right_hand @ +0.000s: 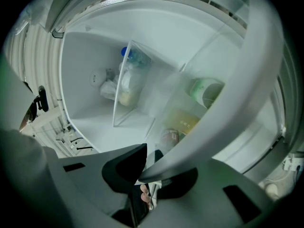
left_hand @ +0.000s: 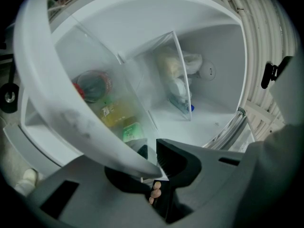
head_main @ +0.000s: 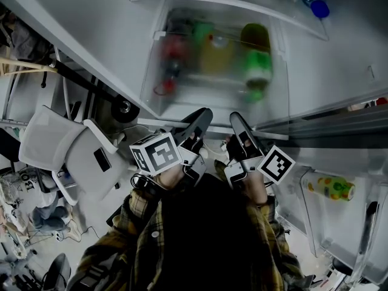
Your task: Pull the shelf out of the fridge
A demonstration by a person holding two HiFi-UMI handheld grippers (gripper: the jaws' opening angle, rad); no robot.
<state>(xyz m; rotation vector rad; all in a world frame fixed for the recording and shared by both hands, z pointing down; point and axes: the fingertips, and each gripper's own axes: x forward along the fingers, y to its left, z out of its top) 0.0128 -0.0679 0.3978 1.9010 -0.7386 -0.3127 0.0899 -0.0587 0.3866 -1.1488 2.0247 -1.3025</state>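
Clamp on a loaded shelf: both grippers bite its front lip.

Nearest the person, the left gripper (left_hand: 152, 158) and right gripper (right_hand: 147, 167) are each clenched on the thin pale front lip (left_hand: 61, 99) of the clear shelf (head_main: 156, 77), side by side near its middle. The shelf sits low in the fridge (left_hand: 223, 56), and how far out it already stands cannot be told. The lip is narrow and smooth, so a sharp tug could probably slide it out of the pads. A pull harder on one side would likely skew the shelf and jam it in its runners. Inside it lie a red can (head_main: 173, 50), a yellow bottle (head_main: 215, 56) and a green bottle (head_main: 257, 65). These could roll forward and shift the weight, tipping the shelf as it comes free. Deeper in stands a clear bin (left_hand: 178, 80), well apart from the shelf and unlikely to be disturbed.
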